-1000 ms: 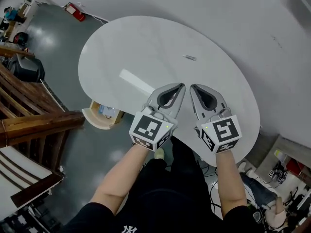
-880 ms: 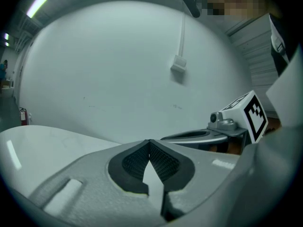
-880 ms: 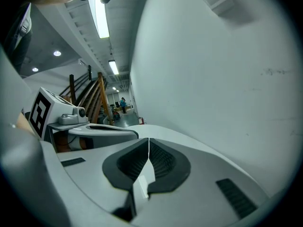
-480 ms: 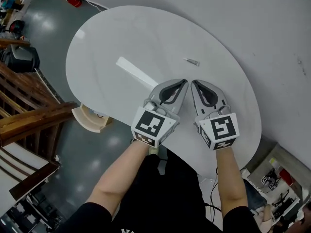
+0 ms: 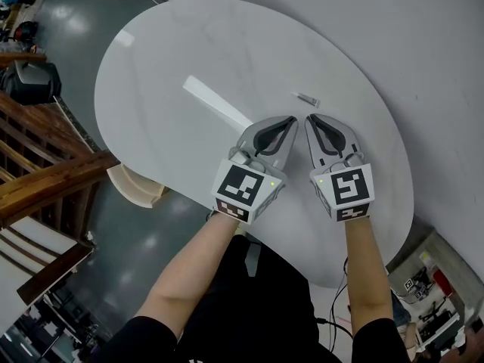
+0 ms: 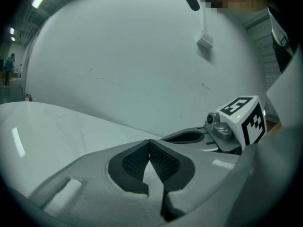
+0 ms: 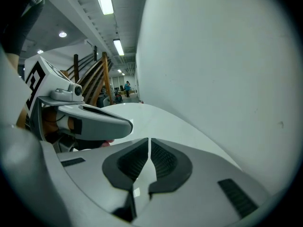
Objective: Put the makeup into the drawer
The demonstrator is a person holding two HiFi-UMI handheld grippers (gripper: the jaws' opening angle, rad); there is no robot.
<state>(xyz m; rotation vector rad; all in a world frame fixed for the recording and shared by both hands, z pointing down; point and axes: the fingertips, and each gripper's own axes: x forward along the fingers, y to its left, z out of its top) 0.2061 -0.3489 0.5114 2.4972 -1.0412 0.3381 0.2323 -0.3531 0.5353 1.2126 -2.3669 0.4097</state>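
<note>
Makeup (image 5: 306, 98), a small slim item too small to make out further, lies on the white oval desk (image 5: 166, 66) just ahead of the tips of both tongs, nearer the right pair and touching neither. The left tongs (image 5: 291, 119) and right tongs (image 5: 311, 118) hover side by side over the near part of the desk. Their tips lean toward each other with a small gap between the two pairs.

In the left gripper view the left tongs are closed, dark ribbed pads meeting at the tip with nothing between them. The right gripper view shows the right tongs drawn together the same way, only a hairline slit between the pads, also empty. Each view catches the other pair at its edge.

A bright strip of reflected light crosses the desk to the left of the left tongs. Farther left and lower, a pale rounded thing (image 5: 136, 184) sits at the desk's edge above the grey floor (image 5: 151, 240); what it is cannot be told.
</note>
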